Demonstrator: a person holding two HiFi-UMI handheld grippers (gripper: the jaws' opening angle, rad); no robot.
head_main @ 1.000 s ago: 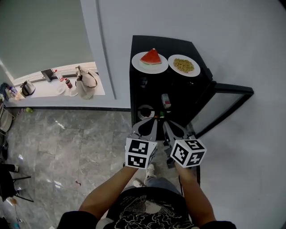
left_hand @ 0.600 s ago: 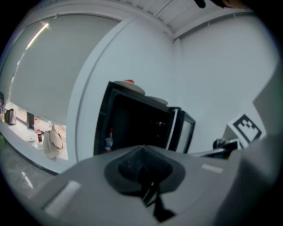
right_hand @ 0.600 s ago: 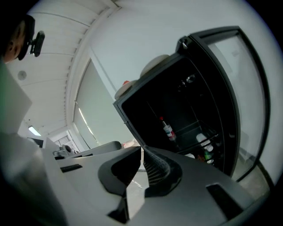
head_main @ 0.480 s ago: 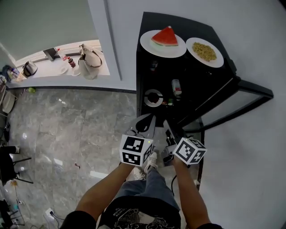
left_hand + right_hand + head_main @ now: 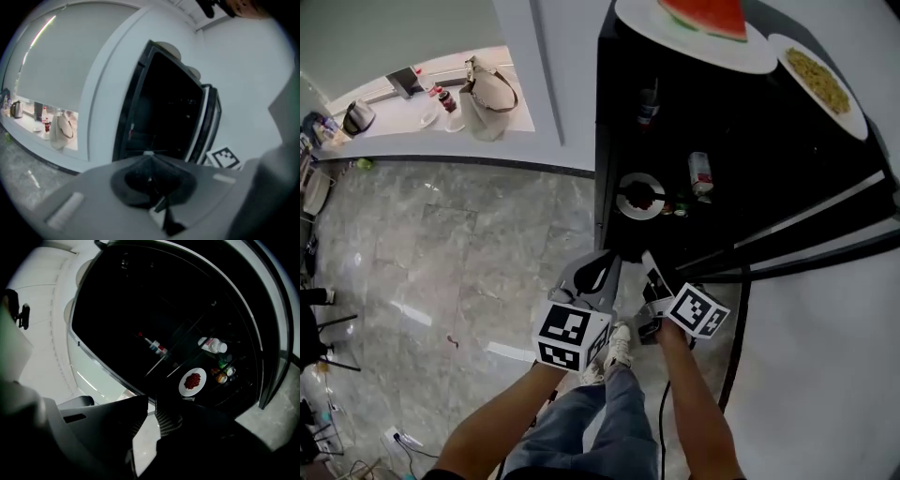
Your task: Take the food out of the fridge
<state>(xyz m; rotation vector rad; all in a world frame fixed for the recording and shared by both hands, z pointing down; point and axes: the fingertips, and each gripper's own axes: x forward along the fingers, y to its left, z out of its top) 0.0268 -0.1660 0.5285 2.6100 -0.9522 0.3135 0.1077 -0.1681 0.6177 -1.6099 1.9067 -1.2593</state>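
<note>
The black fridge (image 5: 741, 141) stands open, its glass door (image 5: 811, 246) swung to the right. On a lower shelf lies a white plate of red food (image 5: 639, 196) (image 5: 192, 381), with a can (image 5: 700, 173) and small tins (image 5: 221, 373) beside it and a bottle (image 5: 648, 103) higher up. A watermelon plate (image 5: 694, 33) and a plate of yellow food (image 5: 825, 80) rest on top. My left gripper (image 5: 611, 255) (image 5: 149, 153) is shut and empty, just short of the fridge front. My right gripper (image 5: 649, 258) (image 5: 151, 399) is beside it, its jaws opening by a narrow gap with nothing between them.
A white counter at the left carries a handbag (image 5: 487, 84) and a kettle (image 5: 356, 117). Grey marble floor (image 5: 441, 253) spreads below. The person's legs and shoes (image 5: 619, 342) are under the grippers. The open door edge (image 5: 741, 328) runs down close to the right arm.
Both grippers have sunk in front of the fridge, from its upper part to the lower shelves. The right gripper has rolled. The fridge fills more of the head view.
</note>
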